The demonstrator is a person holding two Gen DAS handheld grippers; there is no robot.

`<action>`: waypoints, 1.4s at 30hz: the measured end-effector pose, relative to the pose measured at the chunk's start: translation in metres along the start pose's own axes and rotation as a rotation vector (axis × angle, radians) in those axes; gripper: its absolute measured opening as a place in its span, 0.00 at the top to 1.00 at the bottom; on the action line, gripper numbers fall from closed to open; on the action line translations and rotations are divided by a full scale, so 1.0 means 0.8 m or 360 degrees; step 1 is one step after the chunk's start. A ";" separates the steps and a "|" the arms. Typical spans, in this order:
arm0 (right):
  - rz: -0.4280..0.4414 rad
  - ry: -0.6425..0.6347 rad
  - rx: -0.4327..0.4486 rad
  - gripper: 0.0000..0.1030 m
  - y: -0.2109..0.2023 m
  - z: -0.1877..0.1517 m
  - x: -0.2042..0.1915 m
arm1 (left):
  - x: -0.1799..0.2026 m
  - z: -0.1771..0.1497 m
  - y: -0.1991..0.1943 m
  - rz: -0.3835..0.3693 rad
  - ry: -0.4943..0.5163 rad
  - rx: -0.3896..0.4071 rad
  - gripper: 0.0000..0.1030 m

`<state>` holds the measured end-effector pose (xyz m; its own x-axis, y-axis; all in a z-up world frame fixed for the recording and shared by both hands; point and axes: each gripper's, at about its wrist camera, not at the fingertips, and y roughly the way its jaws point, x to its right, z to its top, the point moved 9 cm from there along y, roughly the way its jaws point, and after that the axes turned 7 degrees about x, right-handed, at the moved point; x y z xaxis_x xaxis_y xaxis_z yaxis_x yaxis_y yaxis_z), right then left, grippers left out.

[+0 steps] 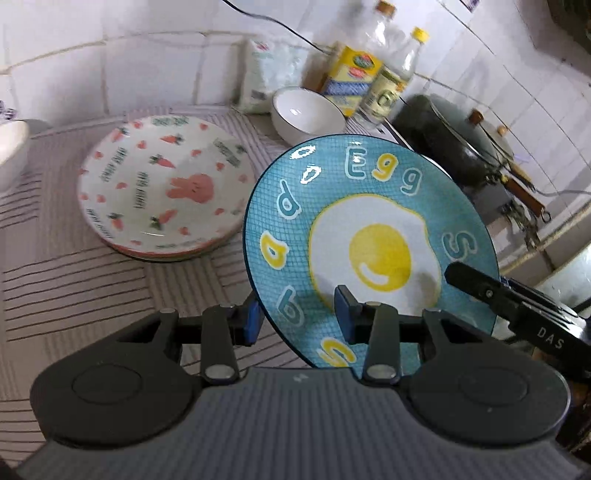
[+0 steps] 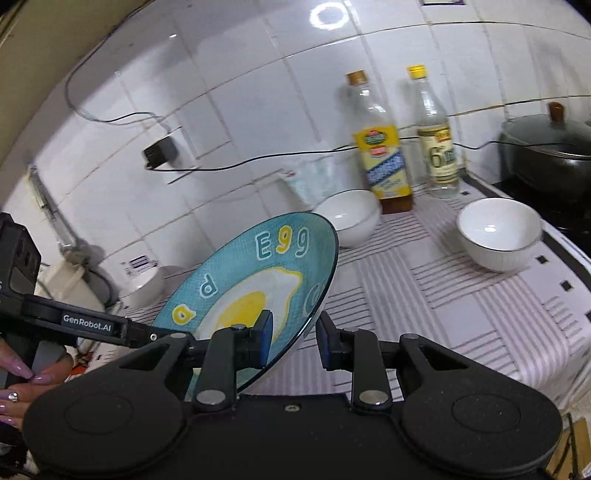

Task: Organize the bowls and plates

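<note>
Both my grippers, left [image 1: 300,314] and right [image 2: 293,334], straddle the egg plate's [image 1: 369,236] rim, pads apart, contact unclear. Plate tilted, face toward me.

Dim indoor light; a ring lamp glares off the glossy wall tiles [image 2: 328,16]. Fisheye bending curves the tile lines near the edges. Bottles [image 1: 373,55] look smeared by blur.
</note>
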<state>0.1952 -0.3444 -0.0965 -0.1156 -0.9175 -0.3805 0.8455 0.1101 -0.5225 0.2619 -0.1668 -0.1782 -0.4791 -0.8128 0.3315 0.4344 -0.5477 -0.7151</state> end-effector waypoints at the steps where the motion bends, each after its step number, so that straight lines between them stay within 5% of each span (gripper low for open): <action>1: 0.0030 -0.0013 -0.0008 0.70 0.003 0.001 -0.007 | -0.004 0.002 -0.004 0.0023 -0.0006 0.0019 0.63; 22: 0.0316 -0.0047 -0.0160 0.69 0.133 0.009 -0.073 | -0.131 0.050 -0.007 0.0310 -0.0242 0.0168 0.63; 33: 0.0244 0.0025 -0.0239 0.69 0.190 -0.024 -0.078 | -0.182 0.045 0.034 0.0380 -0.0345 0.0085 0.63; 42: 0.0234 0.0039 -0.0293 0.69 0.236 -0.023 -0.076 | -0.194 0.074 0.056 0.0444 -0.0235 0.0102 0.63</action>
<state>0.3527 -0.2606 -0.1859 -0.0130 -0.8771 -0.4802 0.7453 0.3116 -0.5895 0.4014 -0.0770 -0.2252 -0.2211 -0.9508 0.2170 0.5829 -0.3072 -0.7522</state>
